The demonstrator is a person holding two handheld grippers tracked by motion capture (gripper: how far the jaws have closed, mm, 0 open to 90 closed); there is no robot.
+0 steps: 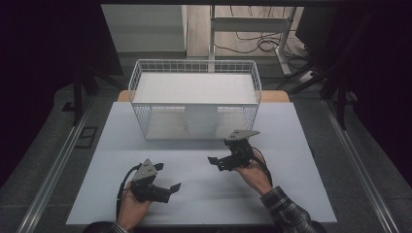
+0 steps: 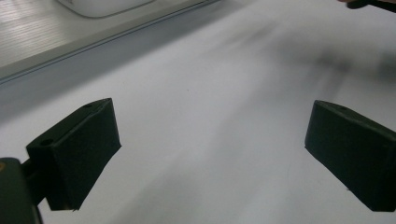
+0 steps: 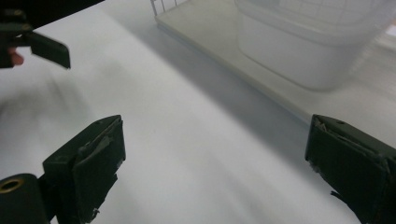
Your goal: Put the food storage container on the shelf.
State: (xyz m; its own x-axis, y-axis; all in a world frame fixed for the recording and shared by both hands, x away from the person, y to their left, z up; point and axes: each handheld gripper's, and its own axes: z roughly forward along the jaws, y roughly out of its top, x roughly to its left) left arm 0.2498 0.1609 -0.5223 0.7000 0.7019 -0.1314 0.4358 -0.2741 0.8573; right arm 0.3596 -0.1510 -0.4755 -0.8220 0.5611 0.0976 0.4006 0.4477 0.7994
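My left gripper (image 1: 167,177) hovers over the near left of the white table mat (image 1: 204,194), held in a hand and pointing right. Its jaws stand wide apart with nothing between them (image 2: 210,149). My right gripper (image 1: 219,152) is near the table's middle, just in front of the wire basket (image 1: 141,87), pointing left. It is open and empty too (image 3: 215,163). A white tub (image 1: 200,119) stands inside the basket on its floor; it looms close in the right gripper view (image 3: 299,51).
A white board (image 1: 194,87) lies across the basket's top. The table edges drop to grey floor and metal rails on both sides. Behind the basket stand desk legs and cables (image 1: 252,43). The left gripper's jaw (image 3: 42,46) shows far off in the right gripper view.
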